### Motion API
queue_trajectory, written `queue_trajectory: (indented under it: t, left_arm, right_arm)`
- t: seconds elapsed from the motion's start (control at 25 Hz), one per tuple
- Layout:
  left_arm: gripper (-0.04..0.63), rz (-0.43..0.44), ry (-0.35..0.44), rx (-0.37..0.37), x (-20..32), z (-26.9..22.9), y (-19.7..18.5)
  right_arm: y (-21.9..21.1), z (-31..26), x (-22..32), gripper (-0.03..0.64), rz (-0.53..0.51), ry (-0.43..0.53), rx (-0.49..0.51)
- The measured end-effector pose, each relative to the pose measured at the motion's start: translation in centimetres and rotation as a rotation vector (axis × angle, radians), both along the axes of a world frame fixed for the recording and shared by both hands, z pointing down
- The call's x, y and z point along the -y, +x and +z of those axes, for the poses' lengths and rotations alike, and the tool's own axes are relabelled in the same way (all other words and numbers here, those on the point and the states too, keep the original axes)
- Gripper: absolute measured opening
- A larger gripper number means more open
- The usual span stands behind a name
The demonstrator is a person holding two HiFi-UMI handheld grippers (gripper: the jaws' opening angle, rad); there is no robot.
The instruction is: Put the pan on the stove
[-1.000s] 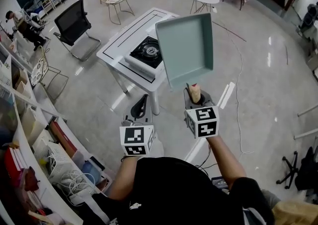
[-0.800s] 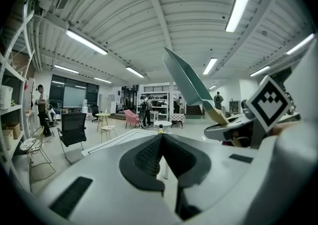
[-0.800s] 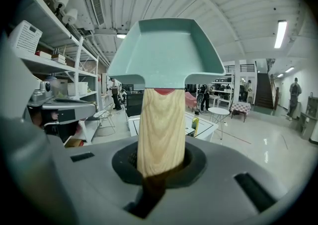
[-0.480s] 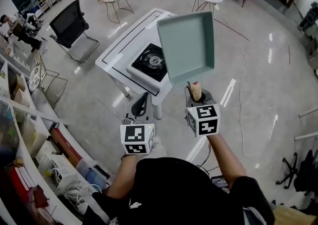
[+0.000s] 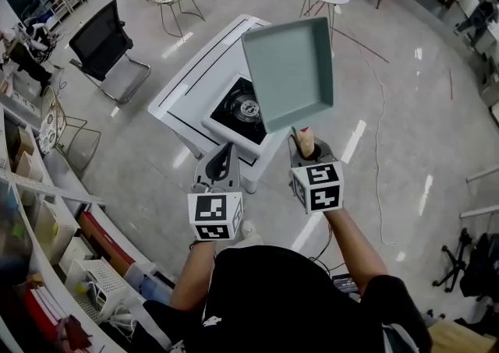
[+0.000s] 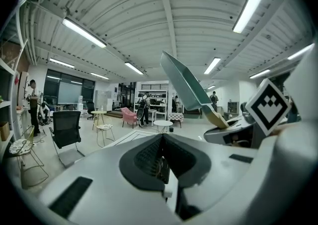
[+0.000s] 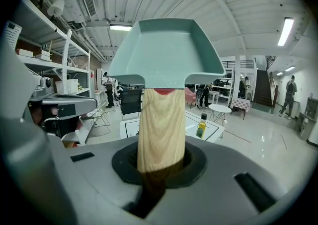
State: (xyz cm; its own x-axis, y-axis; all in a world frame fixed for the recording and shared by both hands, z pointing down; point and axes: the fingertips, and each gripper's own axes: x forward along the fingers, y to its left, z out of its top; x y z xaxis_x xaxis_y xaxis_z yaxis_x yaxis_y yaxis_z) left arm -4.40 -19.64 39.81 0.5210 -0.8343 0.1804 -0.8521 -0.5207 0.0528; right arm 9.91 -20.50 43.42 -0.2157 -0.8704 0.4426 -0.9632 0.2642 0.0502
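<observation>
Pan [image 5: 288, 71], a pale green square one with a wooden handle [image 5: 306, 143], is up in the air at the upper middle of the head view. It is carried by the right claw [image 5: 308, 158], which is clenched on the handle's end. The right gripper view shows that handle [image 7: 160, 129] running out from between the jaws, with the pan [image 7: 166, 50] filling the upper middle of the frame.

In the head view the pan's lower left edge overlaps the right side of the black stove [image 5: 242, 108]. The stove sits on a white desk [image 5: 191, 86] left of centre. The pan touches neither.

The left claw [image 5: 224, 158] is just left of the right one at the frame's middle. Its jaws are drawn together with nothing between them.

A yellow bottle [image 7: 201, 126] stands on the desk. A black chair [image 5: 101, 36] stands at the upper left.
</observation>
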Motion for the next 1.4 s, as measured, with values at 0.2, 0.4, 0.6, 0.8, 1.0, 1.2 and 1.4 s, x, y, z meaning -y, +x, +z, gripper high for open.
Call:
queue_trajectory:
  t: [0.2, 0.4, 0.6, 0.8, 1.0, 1.2, 1.4]
  left_arm:
    - [0.011, 0.017, 0.000, -0.011, 2.5, 0.2, -1.4]
    - [0.011, 0.037, 0.001, -0.018, 4.5, 0.8, -2.5]
    - [0.011, 0.059, 0.005, -0.015, 5.3, 0.8, -3.4]
    - [0.011, 0.051, 0.001, -0.019, 5.6, 1.3, -4.3]
    - [0.011, 0.042, -0.019, -0.016, 6.1, 2.1, -4.9]
    - [0.011, 0.033, -0.027, -0.018, 6.7, 2.7, -4.4]
    - [0.011, 0.014, -0.032, -0.020, 7.8, 2.9, -3.7]
  right_arm:
    - [-1.4, 0.3, 2.4, 0.020, 0.006, -0.013, -0.017]
    - [-2.5, 1.2, 4.1, 0.020, 0.018, -0.029, -0.030]
    - [-3.2, 1.8, 4.8, 0.021, 0.030, -0.053, -0.031]
    - [-3.5, 2.5, 5.2, 0.020, 0.023, -0.072, -0.043]
    - [-3.7, 3.6, 5.8, 0.021, 0.003, -0.122, -0.061]
    - [-3.5, 4.9, 6.4, 0.020, -0.014, -0.158, -0.065]
    - [-2.9, 6.0, 7.5, 0.021, -0.050, -0.200, -0.088]
